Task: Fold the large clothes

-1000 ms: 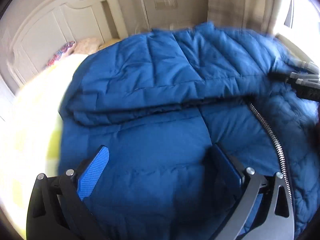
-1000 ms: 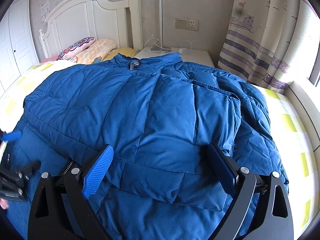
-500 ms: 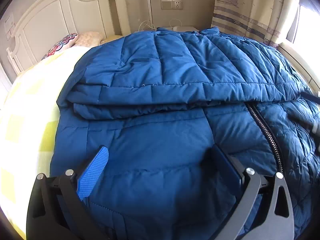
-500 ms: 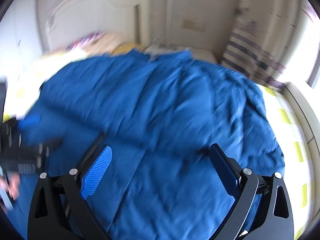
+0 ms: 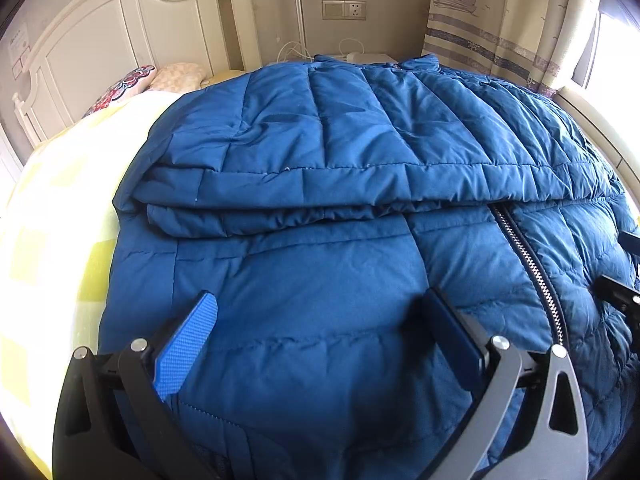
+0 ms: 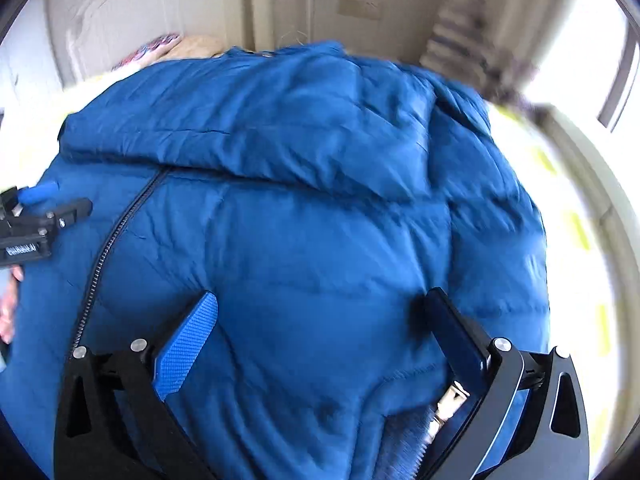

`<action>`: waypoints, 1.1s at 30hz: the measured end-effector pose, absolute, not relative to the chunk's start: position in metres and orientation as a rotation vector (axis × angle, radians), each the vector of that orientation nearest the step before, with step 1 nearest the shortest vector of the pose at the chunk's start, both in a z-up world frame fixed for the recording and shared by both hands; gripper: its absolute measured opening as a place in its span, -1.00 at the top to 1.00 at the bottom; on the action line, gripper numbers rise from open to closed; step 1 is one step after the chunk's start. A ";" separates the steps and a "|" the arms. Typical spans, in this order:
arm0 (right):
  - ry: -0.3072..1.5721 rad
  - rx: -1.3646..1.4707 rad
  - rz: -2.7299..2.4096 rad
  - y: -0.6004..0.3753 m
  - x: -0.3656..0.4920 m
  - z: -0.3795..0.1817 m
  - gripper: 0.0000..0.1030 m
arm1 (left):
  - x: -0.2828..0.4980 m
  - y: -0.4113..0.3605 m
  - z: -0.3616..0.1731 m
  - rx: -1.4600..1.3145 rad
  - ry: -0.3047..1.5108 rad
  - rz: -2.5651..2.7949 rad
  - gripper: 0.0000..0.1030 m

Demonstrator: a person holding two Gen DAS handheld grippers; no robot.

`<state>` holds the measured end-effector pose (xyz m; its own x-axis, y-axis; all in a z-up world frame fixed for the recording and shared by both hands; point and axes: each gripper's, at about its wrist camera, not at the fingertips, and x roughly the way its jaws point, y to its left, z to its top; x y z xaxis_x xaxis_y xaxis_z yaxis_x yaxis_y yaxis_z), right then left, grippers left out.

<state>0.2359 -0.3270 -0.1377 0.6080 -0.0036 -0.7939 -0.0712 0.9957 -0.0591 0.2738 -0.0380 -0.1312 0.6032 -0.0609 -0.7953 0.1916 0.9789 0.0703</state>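
Observation:
A large blue quilted down jacket [image 5: 340, 248] lies spread on the bed, its upper part folded over into a thick band [image 5: 320, 184] across the middle. A silver zipper [image 5: 532, 264] runs down its front. My left gripper [image 5: 320, 320] is open, low over the jacket's lower left panel. My right gripper [image 6: 320, 316] is open over the lower right panel [image 6: 320, 240], near the hem; a zipper pull [image 6: 444, 404] shows by its right finger. The left gripper also shows at the left edge of the right wrist view [image 6: 36, 220].
The bed has a yellow-and-white checked sheet [image 5: 52, 248]. A white headboard [image 5: 100, 40] and pillows [image 5: 132, 84] stand at the far end. A nightstand [image 5: 368, 57], wall socket and curtain [image 5: 500, 20] are behind; a window sill [image 6: 580, 180] runs on the right.
Both grippers have drawn back toward the jacket's hem and lowered. The right wrist view shifted so the zipper now shows on its left. The jacket's fold has stayed in place.

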 end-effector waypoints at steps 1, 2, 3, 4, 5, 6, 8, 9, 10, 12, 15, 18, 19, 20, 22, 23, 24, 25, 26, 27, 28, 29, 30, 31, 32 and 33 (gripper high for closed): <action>0.902 -0.094 0.031 -0.327 0.230 -0.136 -0.91 | 0.274 -0.038 -0.132 0.153 0.913 -0.148 -0.96; 0.887 -0.093 0.018 -0.327 0.225 -0.135 -0.91 | 0.274 -0.038 -0.132 0.152 0.913 -0.148 -0.96; 0.869 -0.090 0.012 -0.328 0.219 -0.133 -0.91 | 0.274 -0.038 -0.132 0.153 0.912 -0.147 -0.96; 0.846 -0.078 0.026 -0.328 0.211 -0.131 -0.91 | 0.273 -0.038 -0.131 0.153 0.911 -0.146 -0.96; 0.835 -0.066 0.047 -0.329 0.205 -0.131 -0.91 | 0.273 -0.038 -0.131 0.154 0.910 -0.145 -0.96; 0.844 -0.058 0.068 -0.329 0.201 -0.134 -0.91 | 0.274 -0.038 -0.132 0.154 0.912 -0.147 -0.96; 0.895 -0.122 0.065 -0.323 0.198 -0.141 -0.91 | 0.274 -0.038 -0.132 0.153 0.912 -0.148 -0.96; 0.891 -0.146 0.064 -0.320 0.193 -0.137 -0.91 | 0.273 -0.037 -0.131 0.149 0.914 -0.147 -0.96; 0.888 -0.154 0.058 -0.318 0.188 -0.135 -0.91 | 0.269 -0.036 -0.130 0.144 0.915 -0.139 -0.96; 0.850 -0.157 0.065 -0.312 0.173 -0.127 -0.91 | 0.251 -0.033 -0.123 0.134 0.905 -0.122 -0.95; 0.817 -0.164 0.164 -0.302 0.150 -0.128 -0.91 | 0.201 -0.041 -0.114 0.135 0.892 -0.247 -0.95; 0.855 -0.231 0.186 -0.289 0.135 -0.143 -0.91 | 0.163 -0.058 -0.131 0.268 0.916 -0.284 -0.96; 0.860 -0.226 0.188 -0.288 0.132 -0.142 -0.91 | 0.153 -0.059 -0.132 0.293 0.884 -0.267 -0.96; 0.868 -0.226 0.184 -0.287 0.130 -0.141 -0.91 | 0.149 -0.057 -0.131 0.297 0.890 -0.258 -0.96; 0.846 -0.238 0.145 -0.287 0.120 -0.133 -0.91 | 0.141 -0.052 -0.122 0.289 0.895 -0.212 -0.96; 0.825 -0.238 0.161 -0.285 0.115 -0.128 -0.91 | 0.136 -0.050 -0.117 0.288 0.876 -0.196 -0.95; 0.799 -0.229 0.211 -0.280 0.103 -0.123 -0.91 | 0.126 -0.047 -0.109 0.286 0.842 -0.202 -0.95; 0.791 -0.224 0.252 -0.282 0.102 -0.123 -0.91 | 0.118 -0.045 -0.105 0.284 0.824 -0.227 -0.96; 0.800 -0.231 0.292 -0.277 0.096 -0.126 -0.91 | 0.113 -0.044 -0.106 0.286 0.823 -0.247 -0.96; 0.848 -0.268 0.316 -0.270 0.094 -0.139 -0.91 | 0.109 -0.044 -0.113 0.305 0.851 -0.243 -0.96; 0.871 -0.294 0.311 -0.269 0.096 -0.149 -0.91 | 0.109 -0.045 -0.126 0.331 0.892 -0.228 -0.96; 0.854 -0.271 0.315 -0.272 0.094 -0.150 -0.91 | 0.108 -0.040 -0.130 0.299 0.883 -0.240 -0.96; 0.864 -0.256 0.312 -0.274 0.095 -0.149 -0.91 | 0.109 -0.033 -0.129 0.247 0.899 -0.254 -0.96; 0.868 -0.259 0.300 -0.275 0.094 -0.148 -0.91 | 0.108 -0.031 -0.128 0.249 0.905 -0.257 -0.96; 0.868 -0.267 0.283 -0.274 0.092 -0.145 -0.91 | 0.106 -0.030 -0.124 0.272 0.907 -0.223 -0.96; 0.862 -0.276 0.265 -0.273 0.088 -0.141 -0.91 | 0.103 -0.030 -0.120 0.280 0.897 -0.194 -0.96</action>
<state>0.0885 -0.2733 -0.1407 0.6225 0.1168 -0.7739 -0.3379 0.9320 -0.1311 0.1026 -0.0297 -0.1204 0.6098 -0.0494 -0.7910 0.2817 0.9464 0.1581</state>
